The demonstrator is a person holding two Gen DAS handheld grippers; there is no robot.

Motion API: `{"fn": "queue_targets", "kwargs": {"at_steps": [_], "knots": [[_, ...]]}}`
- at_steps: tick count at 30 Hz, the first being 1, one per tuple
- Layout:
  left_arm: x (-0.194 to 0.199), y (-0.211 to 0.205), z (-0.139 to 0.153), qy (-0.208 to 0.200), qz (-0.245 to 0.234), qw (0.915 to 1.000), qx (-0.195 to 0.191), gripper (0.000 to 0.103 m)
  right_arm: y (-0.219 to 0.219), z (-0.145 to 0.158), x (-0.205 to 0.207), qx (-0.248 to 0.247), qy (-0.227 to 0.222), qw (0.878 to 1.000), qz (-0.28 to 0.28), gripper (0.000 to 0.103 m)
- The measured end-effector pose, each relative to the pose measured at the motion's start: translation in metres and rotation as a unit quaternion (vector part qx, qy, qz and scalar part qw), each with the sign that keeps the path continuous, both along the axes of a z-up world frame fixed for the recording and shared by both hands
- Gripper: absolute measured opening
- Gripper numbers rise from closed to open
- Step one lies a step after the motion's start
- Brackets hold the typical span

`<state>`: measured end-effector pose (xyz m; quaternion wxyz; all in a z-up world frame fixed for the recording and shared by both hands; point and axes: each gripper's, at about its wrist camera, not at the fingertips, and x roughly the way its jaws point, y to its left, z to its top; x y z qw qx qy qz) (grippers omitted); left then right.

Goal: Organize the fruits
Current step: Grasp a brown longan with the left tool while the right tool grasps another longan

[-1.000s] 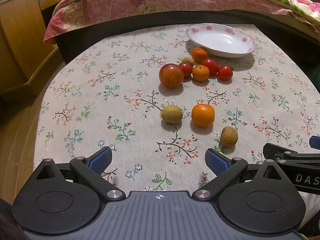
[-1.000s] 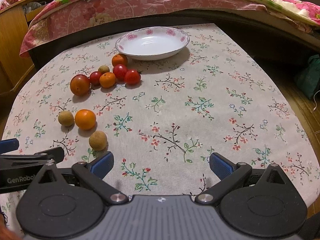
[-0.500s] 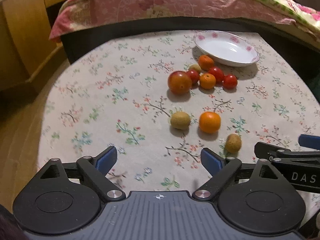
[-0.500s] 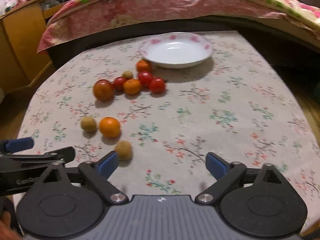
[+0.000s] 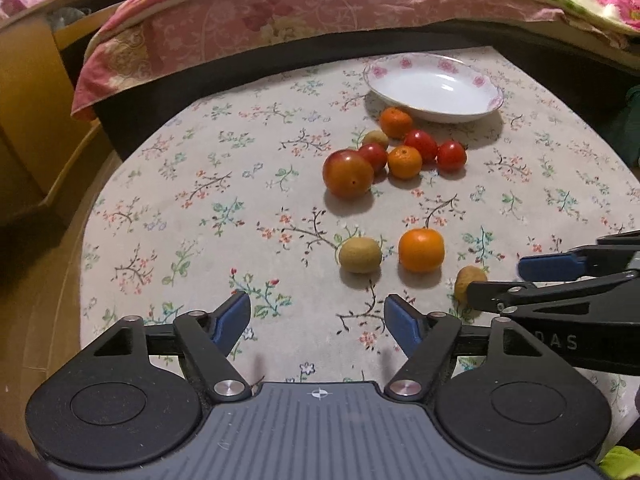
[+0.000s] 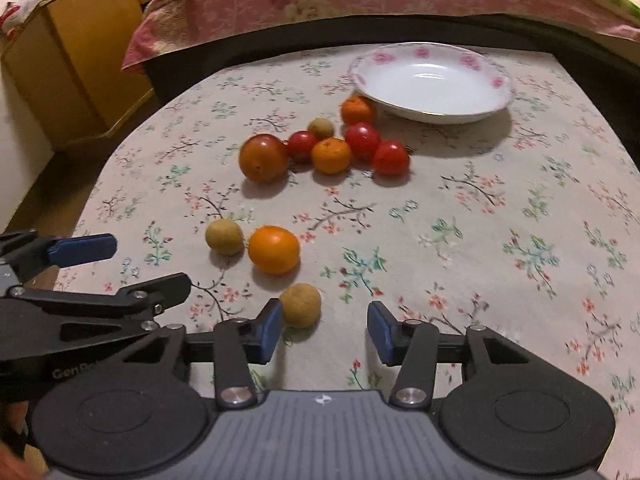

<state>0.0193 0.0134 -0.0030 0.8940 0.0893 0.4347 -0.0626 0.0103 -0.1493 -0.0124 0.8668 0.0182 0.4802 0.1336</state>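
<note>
Nothing is sorted yet: the white floral dish (image 6: 432, 80) holds no fruit, and all ten pieces lie loose on the flowered bench (image 6: 500, 240), so I judge the whole job remains. Counted: three oranges, three cherry tomatoes, three tan longan-like fruits, one larger red-orange tomato (image 6: 263, 158). Seven cluster just in front of the dish; three lie well nearer. The nearest tan fruit (image 6: 300, 305) sits beside the inner finger of the right claw (image 6: 322, 330), which is spread and grips nothing. The left claw (image 5: 318, 320) is likewise released, hovering farther from the dish.
</note>
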Motion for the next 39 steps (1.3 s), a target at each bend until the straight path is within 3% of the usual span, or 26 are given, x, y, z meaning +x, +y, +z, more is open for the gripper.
{"fn": "queue_targets", "kwargs": {"at_steps": [14,21,29,33,35,39], "knots": [[0.013,0.006,-0.003,0.027,-0.029,0.9990,-0.018,0.066,0.015,-0.009,0.014,0.016,0.018,0.997,0.080,0.027],[0.020,0.007,-0.004,0.041,-0.041,0.9980,-0.024,0.063,0.017,-0.008,0.020,0.012,0.031,0.995,0.094,0.027],[0.035,-0.012,-0.009,0.037,-0.119,0.9920,-0.020,0.064,-0.003,0.004,0.033,0.003,0.038,0.995,0.097,0.027],[0.045,-0.021,-0.018,0.049,-0.156,0.9865,-0.010,0.060,-0.007,0.004,0.040,0.011,0.039,0.994,0.097,0.027],[0.051,-0.020,-0.023,0.060,-0.161,0.9851,-0.008,0.052,-0.010,0.003,0.043,0.023,0.044,0.995,0.091,0.027],[0.060,-0.016,-0.027,0.070,-0.163,0.9840,-0.019,0.049,-0.013,-0.002,0.046,0.032,0.056,0.994,0.086,0.027]]}}
